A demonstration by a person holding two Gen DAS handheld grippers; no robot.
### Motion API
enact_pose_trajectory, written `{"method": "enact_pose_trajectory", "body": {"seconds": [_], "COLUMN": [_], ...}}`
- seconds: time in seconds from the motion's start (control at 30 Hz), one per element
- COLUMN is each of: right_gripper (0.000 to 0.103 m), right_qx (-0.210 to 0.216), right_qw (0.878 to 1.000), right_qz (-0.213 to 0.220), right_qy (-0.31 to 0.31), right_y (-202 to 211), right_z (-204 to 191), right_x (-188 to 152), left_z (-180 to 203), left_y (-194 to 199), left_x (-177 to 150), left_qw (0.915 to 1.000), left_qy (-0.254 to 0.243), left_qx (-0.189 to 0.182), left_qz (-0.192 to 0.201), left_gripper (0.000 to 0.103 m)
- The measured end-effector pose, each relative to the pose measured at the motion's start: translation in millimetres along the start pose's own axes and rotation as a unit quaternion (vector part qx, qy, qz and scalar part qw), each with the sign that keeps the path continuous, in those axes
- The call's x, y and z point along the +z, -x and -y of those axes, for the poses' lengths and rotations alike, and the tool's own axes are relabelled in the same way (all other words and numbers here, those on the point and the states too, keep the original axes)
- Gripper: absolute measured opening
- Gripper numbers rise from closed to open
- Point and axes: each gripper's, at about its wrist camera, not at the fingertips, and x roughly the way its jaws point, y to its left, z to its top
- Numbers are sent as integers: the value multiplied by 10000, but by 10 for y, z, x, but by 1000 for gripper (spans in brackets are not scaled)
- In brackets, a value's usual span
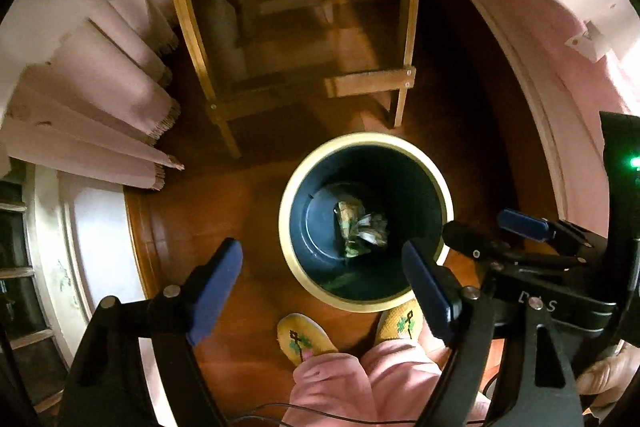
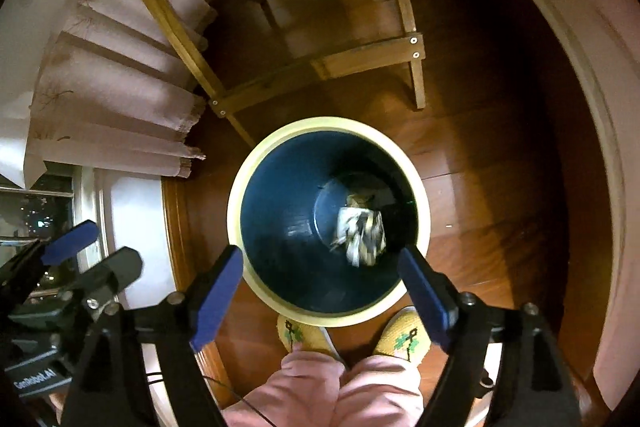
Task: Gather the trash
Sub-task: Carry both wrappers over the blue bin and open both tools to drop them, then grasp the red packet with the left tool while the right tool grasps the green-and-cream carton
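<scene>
A round dark-blue trash bin with a cream rim [image 1: 285,227] [image 2: 236,187] stands on the wooden floor below both grippers. Crumpled trash [image 1: 362,227] [image 2: 362,231] lies in it; in the right wrist view it looks blurred. My left gripper [image 1: 324,291] is open and empty, above the bin's near-left side. My right gripper [image 2: 322,291] is open and empty, straddling the bin's near rim. The right gripper [image 1: 488,235] also shows in the left wrist view, and the left gripper [image 2: 96,247] in the right wrist view.
A wooden chair or table frame [image 1: 368,87] [image 2: 360,59] stands just beyond the bin. Pale curtains [image 1: 100,99] [image 2: 120,87] hang at the left by a window. The person's yellow slippers [image 1: 304,337] [image 2: 404,337] and pink trousers are just before the bin.
</scene>
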Motion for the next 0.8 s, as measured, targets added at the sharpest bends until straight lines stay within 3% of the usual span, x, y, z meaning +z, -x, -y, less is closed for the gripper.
{"method": "enact_pose_trajectory", "body": {"seconds": [0.27, 0.63, 0.8], "right_gripper": [81, 81, 81], "right_qx": [-132, -169, -181], "right_qw": [9998, 9995, 9991], "right_qz": [69, 162, 349], "right_qy": [-99, -221, -168], "right_y": [449, 1513, 2063], "right_z": [-129, -428, -641], "right_x": [-24, -192, -252], "left_z": [-15, 75, 140], "left_y": [612, 1915, 2563], "left_x": [86, 228, 281], "left_qw": [9995, 9973, 9917], "left_qy": [53, -424, -860], "left_qx": [-38, 88, 424], "left_qz": [302, 599, 853], "left_gripper": [81, 81, 81]}}
